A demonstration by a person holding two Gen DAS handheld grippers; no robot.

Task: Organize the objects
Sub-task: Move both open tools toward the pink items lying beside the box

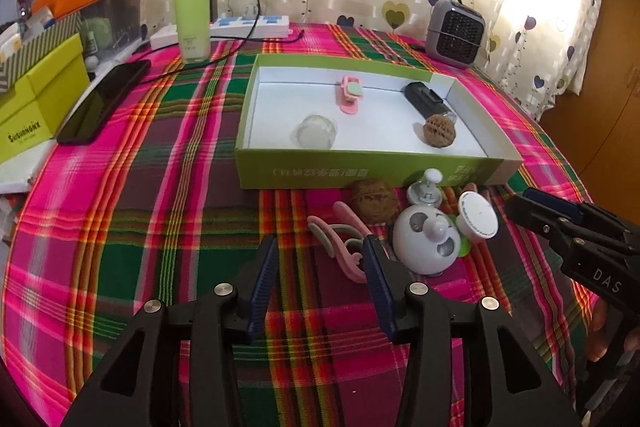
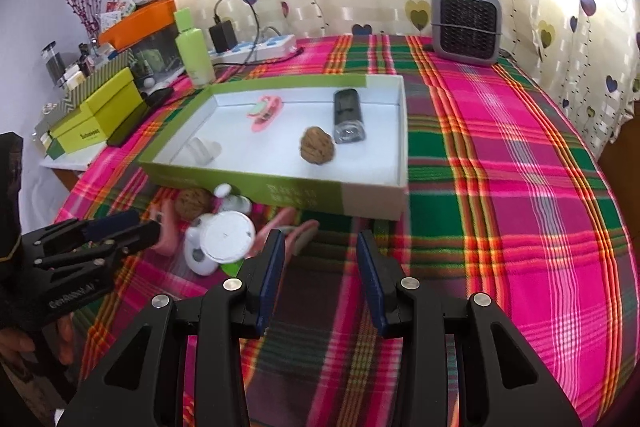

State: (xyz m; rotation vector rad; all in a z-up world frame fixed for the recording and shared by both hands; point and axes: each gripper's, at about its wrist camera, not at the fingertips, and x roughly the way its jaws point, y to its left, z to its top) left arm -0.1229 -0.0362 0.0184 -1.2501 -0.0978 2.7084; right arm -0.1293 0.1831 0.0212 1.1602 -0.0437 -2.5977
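A shallow green box [image 1: 360, 173] with a white inside holds a pink clip [image 1: 350, 93], a black cylinder [image 1: 424, 97], a walnut [image 1: 439, 129] and a clear round piece [image 1: 314, 135]. In front of the box lie a second walnut [image 1: 374, 201], pink clips [image 1: 340, 239], a white round gadget [image 1: 426, 241] and a white cap [image 1: 478, 215]. My left gripper [image 1: 320, 251] is open just short of the pink clips, with only cloth between its fingers. My right gripper [image 2: 320, 243] is open over bare cloth, right of the pile. A pink clip [image 2: 298, 229] lies just beyond its left finger.
A green bottle [image 1: 192, 15], a power strip [image 1: 256, 25] with cables and a grey heater [image 1: 456, 31] stand along the back. A black phone [image 1: 100, 103] and yellow-green boxes [image 1: 40, 95] sit at the left. Plaid cloth covers the round table.
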